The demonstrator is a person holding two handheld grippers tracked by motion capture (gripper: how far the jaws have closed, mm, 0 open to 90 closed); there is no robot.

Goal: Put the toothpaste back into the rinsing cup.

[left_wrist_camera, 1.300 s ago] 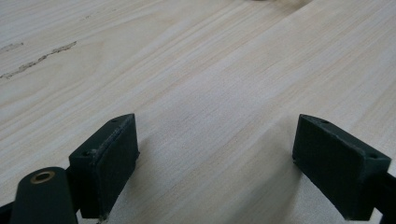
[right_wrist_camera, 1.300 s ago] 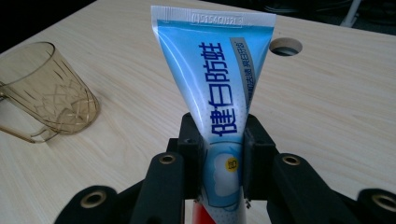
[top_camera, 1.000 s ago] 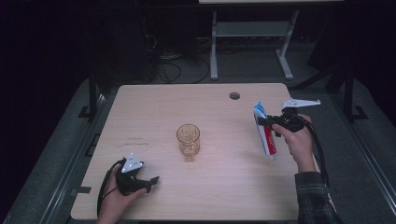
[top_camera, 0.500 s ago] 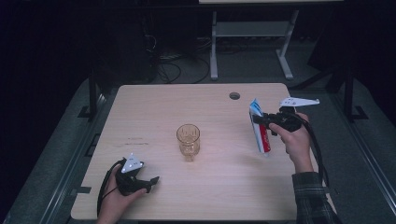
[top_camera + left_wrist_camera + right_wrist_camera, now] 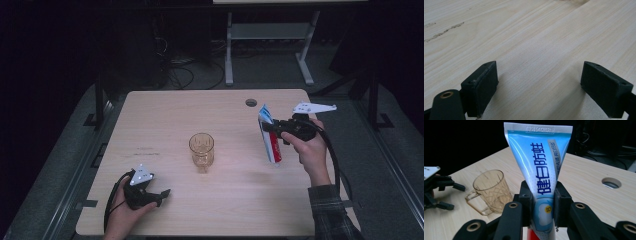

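A blue and white toothpaste tube (image 5: 270,142) with a red lower end is held off the table, crimped end up, near the right edge. My right gripper (image 5: 267,127) is shut on its middle; in the right gripper view the pads (image 5: 526,196) squeeze the tube (image 5: 541,167) from both sides. An amber glass mug (image 5: 201,149) with a handle stands upright mid-table, to the tube's left, and it also shows as the mug (image 5: 490,188) beyond the jaws. My left gripper (image 5: 163,195) rests at the table's near left, open and empty (image 5: 539,82).
The light wooden table (image 5: 165,115) has a round cable hole (image 5: 251,102) at its back right. Behind the table stands a white metal frame (image 5: 265,35) amid floor cables. The other gripper (image 5: 439,192) lies left of the mug.
My right gripper has carried the tube to the left, toward the mug, and a little higher. The left gripper and the mug have stayed put.
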